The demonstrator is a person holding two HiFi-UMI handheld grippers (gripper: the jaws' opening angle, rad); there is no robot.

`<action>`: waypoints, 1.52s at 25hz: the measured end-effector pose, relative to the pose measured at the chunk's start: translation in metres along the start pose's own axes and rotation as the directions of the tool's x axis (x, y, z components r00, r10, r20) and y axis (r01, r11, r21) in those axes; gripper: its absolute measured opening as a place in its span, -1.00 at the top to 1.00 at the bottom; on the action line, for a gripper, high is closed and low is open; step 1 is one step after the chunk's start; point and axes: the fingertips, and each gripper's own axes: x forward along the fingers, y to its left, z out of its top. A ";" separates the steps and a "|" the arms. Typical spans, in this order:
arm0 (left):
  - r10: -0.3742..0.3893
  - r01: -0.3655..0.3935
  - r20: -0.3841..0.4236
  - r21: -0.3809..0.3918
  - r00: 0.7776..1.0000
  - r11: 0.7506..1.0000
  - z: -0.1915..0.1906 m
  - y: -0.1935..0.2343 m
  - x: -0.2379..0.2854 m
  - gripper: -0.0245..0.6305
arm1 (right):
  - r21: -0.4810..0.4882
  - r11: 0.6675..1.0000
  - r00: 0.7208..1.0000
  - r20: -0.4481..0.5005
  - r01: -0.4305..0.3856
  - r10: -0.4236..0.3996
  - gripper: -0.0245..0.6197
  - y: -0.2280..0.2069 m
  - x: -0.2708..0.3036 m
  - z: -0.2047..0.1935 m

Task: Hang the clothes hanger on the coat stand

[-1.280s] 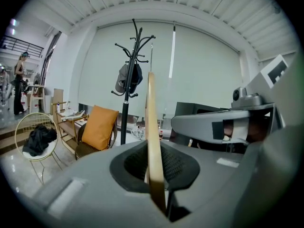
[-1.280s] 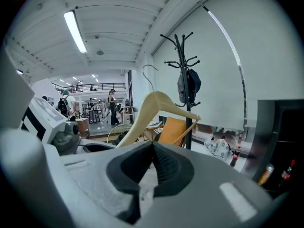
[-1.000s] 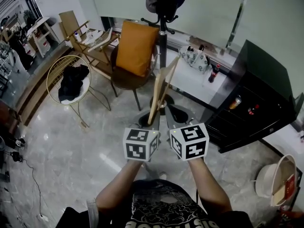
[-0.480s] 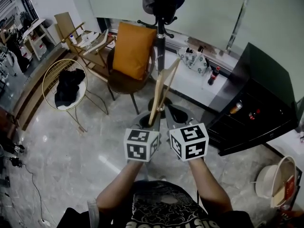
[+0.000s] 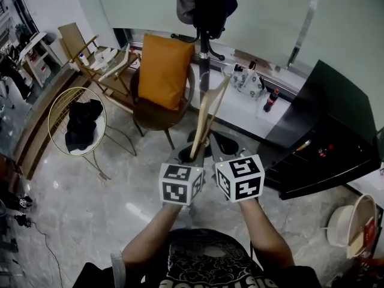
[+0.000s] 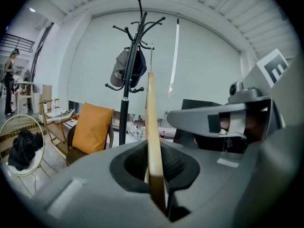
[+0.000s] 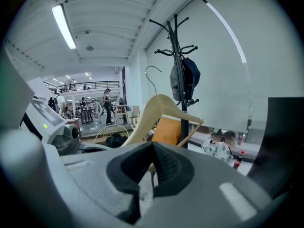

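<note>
My left gripper (image 5: 191, 152) is shut on the lower end of a pale wooden clothes hanger (image 5: 207, 113), which slants up and away toward the black coat stand (image 5: 204, 71). In the left gripper view the hanger (image 6: 152, 127) shows edge-on between the pads of that gripper (image 6: 154, 160), with the stand (image 6: 126, 108) just left of it. A cap and a dark garment hang on the stand's hooks. My right gripper (image 5: 219, 144) rides beside the left one, its jaw tips together and nothing gripped. Its own view (image 7: 153, 148) shows the hanger (image 7: 156, 110) and metal hook ahead of the stand (image 7: 179, 80).
A chair with an orange cushion (image 5: 165, 71) stands left of the coat stand. A round wire rack (image 5: 57, 104) holds black cloth. A low white table (image 5: 240, 107) carries a bag and bottles. A black cabinet (image 5: 324, 131) is at right, a bucket (image 5: 351, 227) lower right.
Both grippers and the hanger have moved forward toward the coat stand, which now looms closer at the top of the head view. The left gripper's hold on the hanger is unchanged.
</note>
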 end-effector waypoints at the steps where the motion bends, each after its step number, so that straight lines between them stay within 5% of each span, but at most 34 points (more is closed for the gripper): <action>1: -0.009 0.009 -0.003 0.003 1.000 1.000 0.003 0.005 0.004 0.84 | 0.002 1.000 1.000 -0.001 0.006 -0.006 0.92 -0.001 0.007 0.003; 21: -0.183 0.184 -0.042 0.033 0.982 0.982 0.040 0.082 0.074 0.84 | 0.033 0.985 0.985 -0.032 0.171 -0.170 0.92 -0.025 0.102 0.034; 38: -0.331 0.342 -0.122 0.082 0.936 0.936 0.035 0.102 0.117 0.84 | 0.059 0.945 0.947 -0.025 0.321 -0.320 0.92 -0.061 0.131 0.048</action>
